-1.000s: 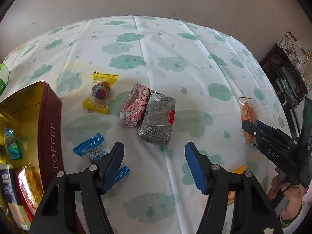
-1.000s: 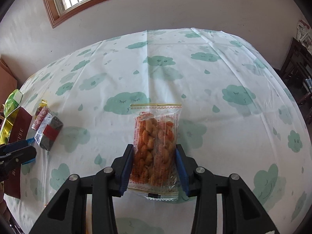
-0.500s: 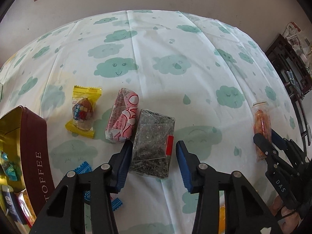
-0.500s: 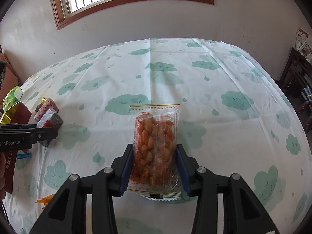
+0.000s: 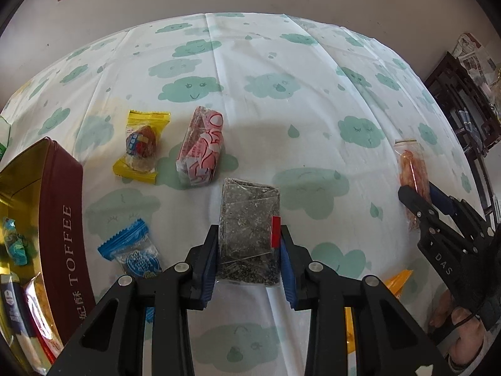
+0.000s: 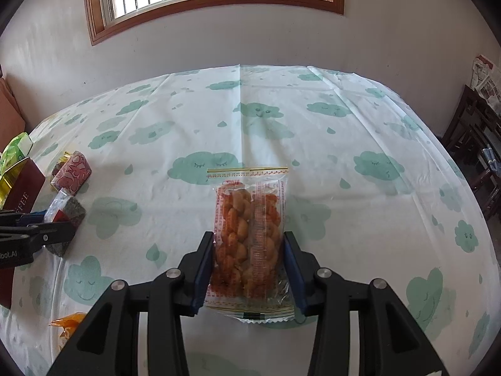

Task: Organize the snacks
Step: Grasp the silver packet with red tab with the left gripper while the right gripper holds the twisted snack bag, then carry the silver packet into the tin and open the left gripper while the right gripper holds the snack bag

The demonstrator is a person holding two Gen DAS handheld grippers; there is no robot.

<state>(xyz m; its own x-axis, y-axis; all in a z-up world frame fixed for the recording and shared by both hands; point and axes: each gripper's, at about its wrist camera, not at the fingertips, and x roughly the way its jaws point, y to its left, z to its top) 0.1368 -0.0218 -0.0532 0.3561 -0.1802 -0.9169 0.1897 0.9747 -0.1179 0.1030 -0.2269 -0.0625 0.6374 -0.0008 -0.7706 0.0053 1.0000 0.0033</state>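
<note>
**Left jaws closing on the grey pack**

The left gripper (image 5: 249, 255) is now pinching the grey pack (image 5: 249, 232) between its blue pads, where a second ago its jaws were standing wide and short of it. The pack is lying on the desk (image 5: 281, 94) just right of the toffee tin (image 5: 64, 219), with the blue candy (image 5: 133, 252) between them. The right gripper (image 6: 249, 269) is still holding the orange snack bag (image 6: 249, 235), jaws narrowed on its sides, far right of the tin. Both grips now look ready, so lifting toward the tin is probably coming next. The pink pack (image 5: 202, 147) and yellow candy (image 5: 141, 145) are waiting beyond the tin's right.
</note>
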